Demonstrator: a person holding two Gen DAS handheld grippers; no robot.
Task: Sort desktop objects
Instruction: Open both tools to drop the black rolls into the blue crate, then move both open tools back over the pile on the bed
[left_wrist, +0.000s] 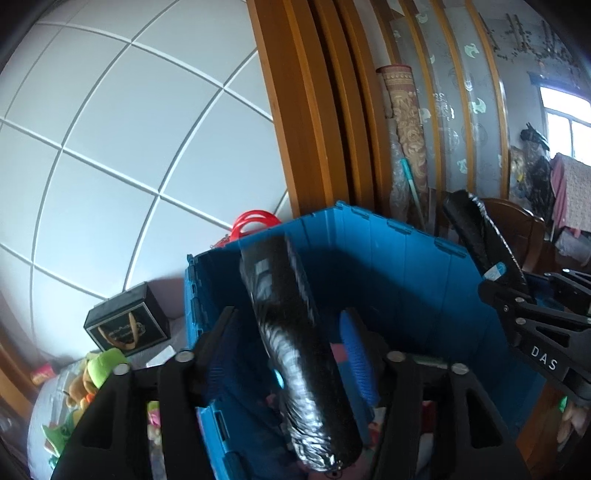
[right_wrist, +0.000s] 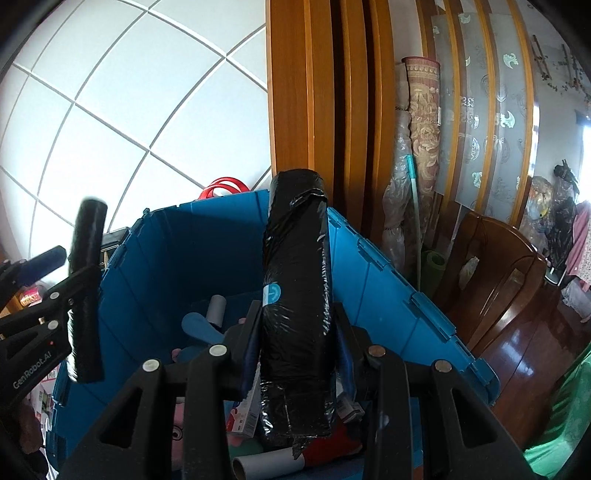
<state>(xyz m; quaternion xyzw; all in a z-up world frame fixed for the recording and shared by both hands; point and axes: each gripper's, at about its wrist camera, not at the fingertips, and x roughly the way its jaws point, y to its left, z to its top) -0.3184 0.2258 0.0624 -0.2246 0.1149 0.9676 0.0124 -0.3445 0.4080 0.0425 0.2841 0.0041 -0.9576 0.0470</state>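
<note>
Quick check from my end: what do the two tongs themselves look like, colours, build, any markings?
Both tongs are matte black plastic with angular, triangular-cutout finger arms joined by round silver pivot bolts. The left tongs have blue ribbed pads on the fingers, and their side reads "GenRobot.AI" in white in the right wrist view. The right tongs carry white "DAS" lettering, seen from the left wrist view. No cables, hands or sleeves show.

Both tools matte black w/ silver screws; left tool (left_wrist: 284, 332) blue-ribbed pads, right tool (right_wrist: 297, 325) similar.
</note>
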